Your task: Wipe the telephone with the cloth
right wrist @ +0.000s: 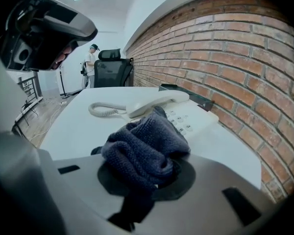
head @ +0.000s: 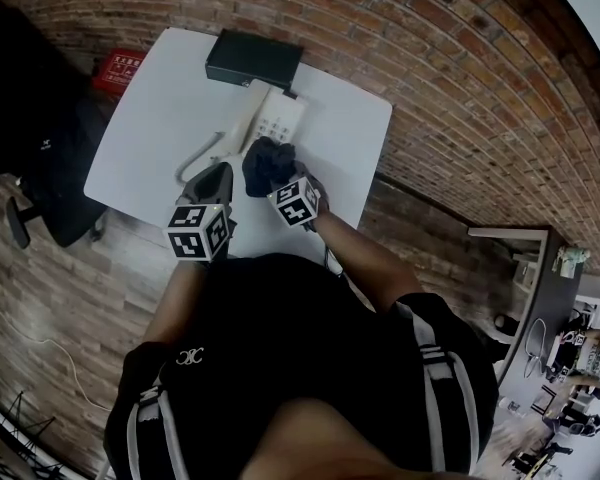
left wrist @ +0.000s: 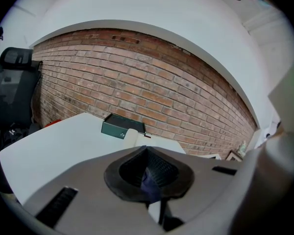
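Observation:
A white telephone lies on the white table, its handset on the cradle and the coiled cord trailing left. My right gripper is shut on a bunched dark blue cloth, held just short of the keypad at the phone's near end. In the head view the cloth hangs over the phone's near edge. My left gripper hovers left of the cloth near the cord, its jaws shut with nothing clearly between them.
A flat black box lies behind the phone against the brick wall. A black office chair and a red item stand left of the table. A person stands far off down the room.

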The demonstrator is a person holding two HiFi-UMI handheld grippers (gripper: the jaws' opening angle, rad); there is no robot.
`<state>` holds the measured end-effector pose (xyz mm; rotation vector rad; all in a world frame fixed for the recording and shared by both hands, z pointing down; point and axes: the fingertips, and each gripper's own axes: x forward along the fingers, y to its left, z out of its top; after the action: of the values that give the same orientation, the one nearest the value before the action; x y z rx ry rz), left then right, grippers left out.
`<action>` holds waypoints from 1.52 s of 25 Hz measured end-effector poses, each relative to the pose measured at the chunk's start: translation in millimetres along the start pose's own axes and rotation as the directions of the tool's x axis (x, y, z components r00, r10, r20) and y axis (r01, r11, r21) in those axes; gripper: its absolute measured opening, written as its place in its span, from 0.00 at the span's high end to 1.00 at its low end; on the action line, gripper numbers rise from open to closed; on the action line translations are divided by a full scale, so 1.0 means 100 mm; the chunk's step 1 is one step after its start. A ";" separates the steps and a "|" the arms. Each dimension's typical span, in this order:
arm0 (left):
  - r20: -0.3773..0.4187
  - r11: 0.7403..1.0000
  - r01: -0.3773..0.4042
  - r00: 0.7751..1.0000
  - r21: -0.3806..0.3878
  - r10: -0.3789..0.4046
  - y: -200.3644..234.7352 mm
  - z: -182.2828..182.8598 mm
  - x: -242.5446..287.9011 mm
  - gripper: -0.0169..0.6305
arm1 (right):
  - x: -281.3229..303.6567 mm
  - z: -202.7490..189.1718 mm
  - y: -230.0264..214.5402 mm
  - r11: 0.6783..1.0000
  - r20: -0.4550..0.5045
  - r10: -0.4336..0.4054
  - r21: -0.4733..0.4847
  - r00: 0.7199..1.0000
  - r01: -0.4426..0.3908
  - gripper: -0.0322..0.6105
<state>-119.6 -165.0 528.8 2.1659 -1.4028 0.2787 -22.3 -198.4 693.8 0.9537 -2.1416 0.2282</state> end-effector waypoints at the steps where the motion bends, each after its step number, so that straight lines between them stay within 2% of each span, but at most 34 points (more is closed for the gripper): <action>1: -0.002 1.000 0.001 1.000 0.000 -0.001 0.00 0.00 0.01 0.99 | 0.00 -0.01 0.04 1.000 -0.001 0.017 -0.005 1.000 -0.017 0.88; 4: -0.005 1.000 0.002 1.000 -0.004 -0.002 0.01 -0.01 0.02 0.99 | 0.01 -0.01 0.15 0.997 -0.005 0.065 -0.030 0.998 -0.065 0.88; 7: -0.010 1.000 -0.002 1.000 -0.009 0.002 0.04 -0.03 0.03 0.99 | 0.02 0.02 0.16 0.994 -0.003 0.080 -0.077 0.997 -0.080 0.88; 9: -0.014 1.000 -0.010 1.000 -0.013 0.009 0.08 -0.04 0.03 0.99 | 0.05 0.07 0.10 0.996 0.010 0.062 -0.070 0.998 -0.061 0.88; 13: -0.022 1.000 -0.023 1.000 -0.022 0.022 0.16 -0.06 0.05 0.99 | 0.17 0.20 -0.17 1.000 0.027 0.001 0.011 1.000 -0.001 0.88; 17: -0.023 0.998 -0.040 0.999 -0.038 0.039 0.24 -0.07 0.06 0.99 | 0.26 0.33 -0.27 0.999 0.028 0.009 -0.043 1.000 -0.008 0.88; 21: -0.027 0.998 -0.045 0.999 -0.052 0.043 0.29 -0.09 0.11 0.99 | 0.28 0.36 -0.29 0.999 0.040 0.009 -0.047 0.999 -0.007 0.88; 25: -0.035 0.998 -0.036 0.999 -0.051 0.034 0.28 -0.10 0.15 0.99 | 0.29 0.42 -0.41 0.999 0.066 -0.040 -0.020 0.997 0.041 0.88; 30: -0.043 0.998 -0.036 0.998 -0.048 0.034 0.29 -0.10 0.17 0.99 | 0.32 0.45 -0.45 1.000 0.066 -0.006 -0.012 0.998 0.007 0.88; 38: -0.034 0.999 -0.031 0.999 -0.041 0.030 0.27 -0.06 0.21 0.99 | 0.31 0.46 -0.65 0.999 0.072 -0.051 0.018 0.996 0.049 0.88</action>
<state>-133.9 -186.4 551.3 2.0984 -1.4121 0.2927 -16.8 -282.2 675.2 1.0378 -2.1814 0.1890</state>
